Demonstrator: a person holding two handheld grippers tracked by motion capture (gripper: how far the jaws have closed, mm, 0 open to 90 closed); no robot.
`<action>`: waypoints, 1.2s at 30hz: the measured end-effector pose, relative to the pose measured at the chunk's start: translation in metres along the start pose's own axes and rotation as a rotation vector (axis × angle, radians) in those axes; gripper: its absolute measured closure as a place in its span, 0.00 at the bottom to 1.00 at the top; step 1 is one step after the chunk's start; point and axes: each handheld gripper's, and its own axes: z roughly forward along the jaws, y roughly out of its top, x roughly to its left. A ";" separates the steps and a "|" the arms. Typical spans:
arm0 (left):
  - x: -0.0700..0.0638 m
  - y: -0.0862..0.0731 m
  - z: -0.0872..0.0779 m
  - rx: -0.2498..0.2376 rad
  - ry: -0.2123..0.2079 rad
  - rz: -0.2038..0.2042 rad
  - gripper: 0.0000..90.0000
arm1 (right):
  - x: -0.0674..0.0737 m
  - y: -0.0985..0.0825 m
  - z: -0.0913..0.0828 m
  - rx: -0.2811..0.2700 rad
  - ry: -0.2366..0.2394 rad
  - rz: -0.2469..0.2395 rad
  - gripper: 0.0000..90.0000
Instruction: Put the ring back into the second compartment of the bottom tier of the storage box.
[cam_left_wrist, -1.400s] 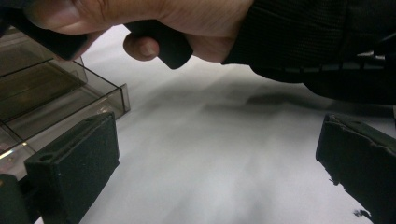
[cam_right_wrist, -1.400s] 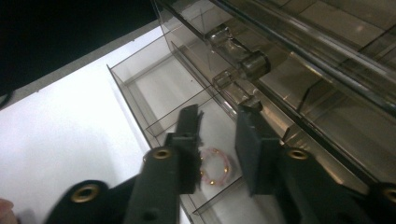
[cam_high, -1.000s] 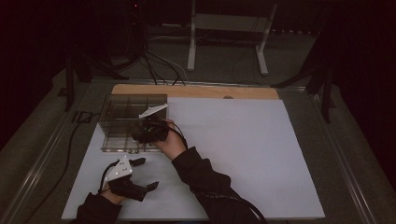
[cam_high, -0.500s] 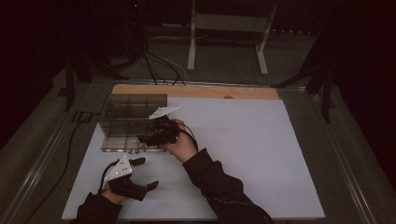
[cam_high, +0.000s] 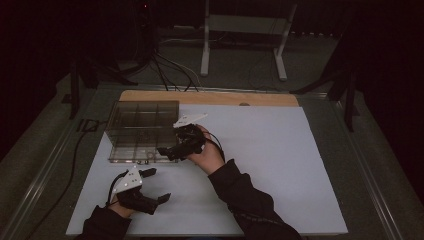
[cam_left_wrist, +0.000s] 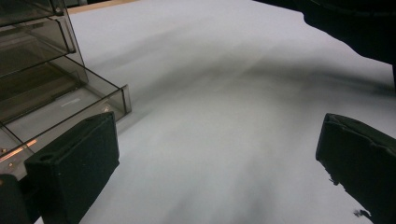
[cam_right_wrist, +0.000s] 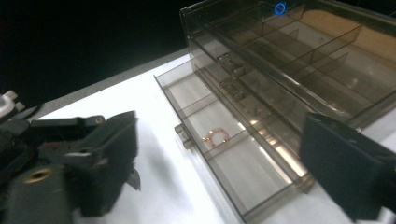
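Lying in the open drawer (cam_right_wrist: 233, 163), ring (cam_right_wrist: 214, 136) between right gripper's (cam_right_wrist: 219, 158) jaws.

The left tongs (cam_high: 154, 186) sit low near the person's edge of the table (cam_high: 280, 165), held in the left hand (cam_high: 120, 205), their two black jaws spread wide apart with nothing between them. The right tongs (cam_high: 165, 150) are held farther forward in the right hand (cam_high: 207, 155), pointing leftward, jaws likewise wide apart and empty. Both forearms in dark sleeves come in from the bottom edge, the right one angled across toward the left.
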 end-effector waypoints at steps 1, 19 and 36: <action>0.000 0.000 0.000 0.002 0.001 0.001 0.01 | -0.001 0.000 -0.003 -0.002 0.003 0.003 0.09; -0.001 0.001 0.005 0.017 0.005 0.008 0.01 | -0.020 -0.020 -0.054 0.003 -0.038 -0.027 0.00; -0.001 0.001 0.003 0.004 -0.004 0.009 0.01 | -0.038 -0.061 -0.098 -0.022 -0.094 0.019 0.00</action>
